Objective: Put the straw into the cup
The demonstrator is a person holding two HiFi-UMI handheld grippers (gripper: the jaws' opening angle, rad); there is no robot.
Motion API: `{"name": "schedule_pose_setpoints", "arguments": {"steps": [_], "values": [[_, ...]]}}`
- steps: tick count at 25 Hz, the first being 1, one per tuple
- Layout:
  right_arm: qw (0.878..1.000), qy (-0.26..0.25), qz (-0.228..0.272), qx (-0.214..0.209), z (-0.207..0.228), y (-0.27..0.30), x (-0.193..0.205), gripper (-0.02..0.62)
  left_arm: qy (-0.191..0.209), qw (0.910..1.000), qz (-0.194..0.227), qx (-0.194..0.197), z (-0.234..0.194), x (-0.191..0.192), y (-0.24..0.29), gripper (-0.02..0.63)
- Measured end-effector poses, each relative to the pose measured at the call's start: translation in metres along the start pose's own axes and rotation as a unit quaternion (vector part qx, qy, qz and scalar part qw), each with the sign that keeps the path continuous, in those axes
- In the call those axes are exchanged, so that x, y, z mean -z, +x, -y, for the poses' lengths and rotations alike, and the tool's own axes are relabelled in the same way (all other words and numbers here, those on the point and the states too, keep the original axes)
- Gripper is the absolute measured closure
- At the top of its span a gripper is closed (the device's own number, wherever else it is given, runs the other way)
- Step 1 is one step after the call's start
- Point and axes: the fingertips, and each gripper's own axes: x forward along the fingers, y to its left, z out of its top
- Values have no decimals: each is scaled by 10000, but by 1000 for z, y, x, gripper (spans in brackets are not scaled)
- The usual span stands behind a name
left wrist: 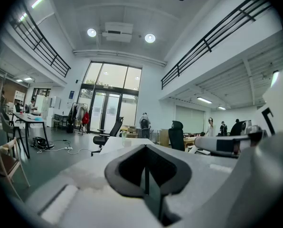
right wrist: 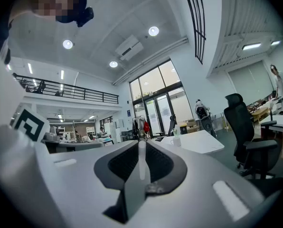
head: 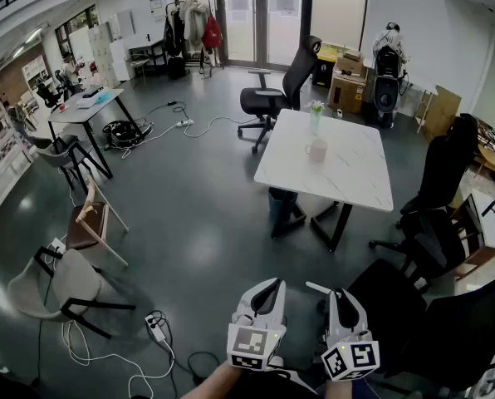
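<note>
A pale cup (head: 316, 150) stands on a white table (head: 347, 181) far ahead across the room, next to a small vase of flowers (head: 316, 116). Both grippers are low at the near edge of the head view, well short of the table. My right gripper (head: 339, 294) is shut on a thin white straw (head: 317, 288) that pokes out to the left of its tips. In the right gripper view the straw (right wrist: 141, 158) lies between the jaws of that gripper (right wrist: 141, 152), with the cup (right wrist: 175, 141) small beyond. My left gripper (head: 272, 287) (left wrist: 146, 175) is shut with nothing in it.
Black office chairs (head: 447, 173) stand to the right of the table and one more (head: 272, 98) behind it. A wooden chair (head: 94, 219) and a grey chair (head: 61, 293) stand at the left. Cables and a power strip (head: 156, 327) lie on the grey floor near me.
</note>
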Motion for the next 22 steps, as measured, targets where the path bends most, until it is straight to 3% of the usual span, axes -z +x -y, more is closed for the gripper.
{"name": "schedule_pose_setpoints", "arguments": {"steps": [6, 22], "values": [[9996, 192, 225, -17, 13, 0, -10, 549, 1, 10000, -18, -12, 9, -2, 9, 604], [9992, 244, 270, -165, 56, 12, -20, 549, 56, 9999, 64, -117, 35, -8, 40, 604]]}}
